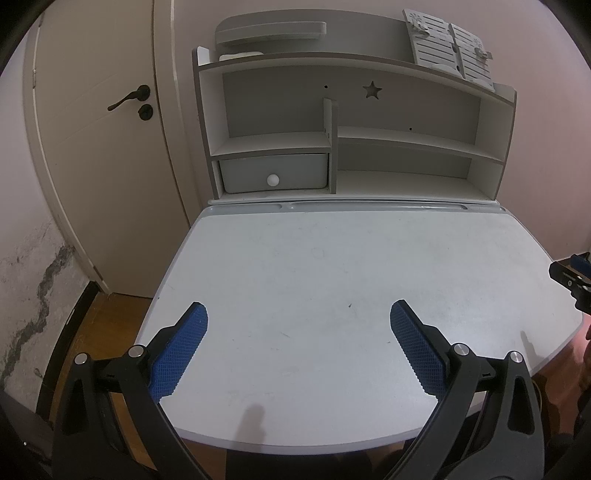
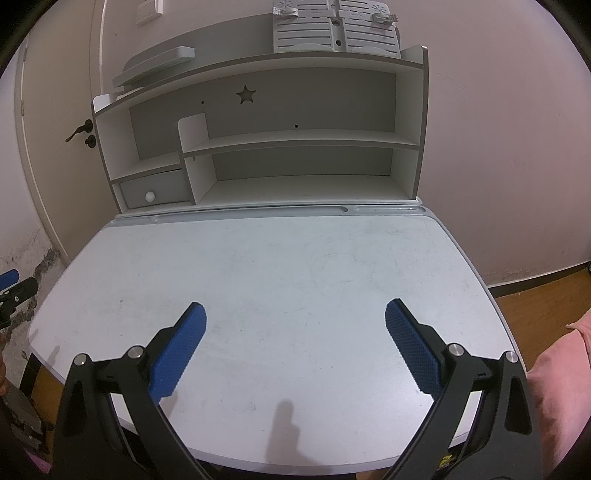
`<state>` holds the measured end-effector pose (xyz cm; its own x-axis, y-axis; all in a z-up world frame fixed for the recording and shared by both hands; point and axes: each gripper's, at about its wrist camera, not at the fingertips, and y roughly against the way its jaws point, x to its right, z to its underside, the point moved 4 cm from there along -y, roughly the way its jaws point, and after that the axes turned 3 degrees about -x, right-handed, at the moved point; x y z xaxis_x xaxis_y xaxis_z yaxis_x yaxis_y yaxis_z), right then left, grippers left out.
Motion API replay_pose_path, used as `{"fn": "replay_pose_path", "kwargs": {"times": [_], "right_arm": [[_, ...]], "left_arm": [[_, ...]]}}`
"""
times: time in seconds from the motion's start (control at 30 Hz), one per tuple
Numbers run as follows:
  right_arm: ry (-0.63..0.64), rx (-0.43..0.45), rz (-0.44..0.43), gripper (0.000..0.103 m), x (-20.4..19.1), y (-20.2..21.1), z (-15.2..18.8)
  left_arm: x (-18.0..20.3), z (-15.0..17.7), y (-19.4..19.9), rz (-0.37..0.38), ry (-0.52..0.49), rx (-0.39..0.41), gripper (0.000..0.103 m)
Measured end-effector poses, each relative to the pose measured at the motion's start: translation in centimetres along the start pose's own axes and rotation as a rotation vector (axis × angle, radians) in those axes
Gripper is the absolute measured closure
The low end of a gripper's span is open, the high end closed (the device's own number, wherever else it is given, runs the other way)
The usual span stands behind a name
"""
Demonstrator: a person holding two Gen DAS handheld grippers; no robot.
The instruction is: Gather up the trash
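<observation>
We see a white desk [image 1: 332, 258] with a shelf unit [image 1: 351, 122] at its back, a drawer [image 1: 275, 171] low on the left. A slatted bookstand [image 2: 336, 31] sits on top. A door [image 1: 103, 147] stands left of the desk.

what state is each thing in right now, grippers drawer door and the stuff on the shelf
left gripper: open, holding nothing, above the desk
right gripper: open, holding nothing, above the desk
desk: top bare, no trash visible on it
drawer: shut
door: closed
book stand: propped upright on top of the shelf unit
shelf unit: compartments look empty
</observation>
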<state>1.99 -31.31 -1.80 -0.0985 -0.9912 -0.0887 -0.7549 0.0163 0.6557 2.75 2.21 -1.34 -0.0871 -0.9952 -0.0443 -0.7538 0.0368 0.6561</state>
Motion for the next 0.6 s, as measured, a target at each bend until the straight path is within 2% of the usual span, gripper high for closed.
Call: {"fn": "replay_pose_path", "kwargs": {"times": [0.6], "right_arm": [[0.002,0.001,0.0,0.009,0.05,0.0,0.01]], "left_arm": [[-0.02,-0.04,-0.07,0.003,-0.004,-0.006,0.007]]}}
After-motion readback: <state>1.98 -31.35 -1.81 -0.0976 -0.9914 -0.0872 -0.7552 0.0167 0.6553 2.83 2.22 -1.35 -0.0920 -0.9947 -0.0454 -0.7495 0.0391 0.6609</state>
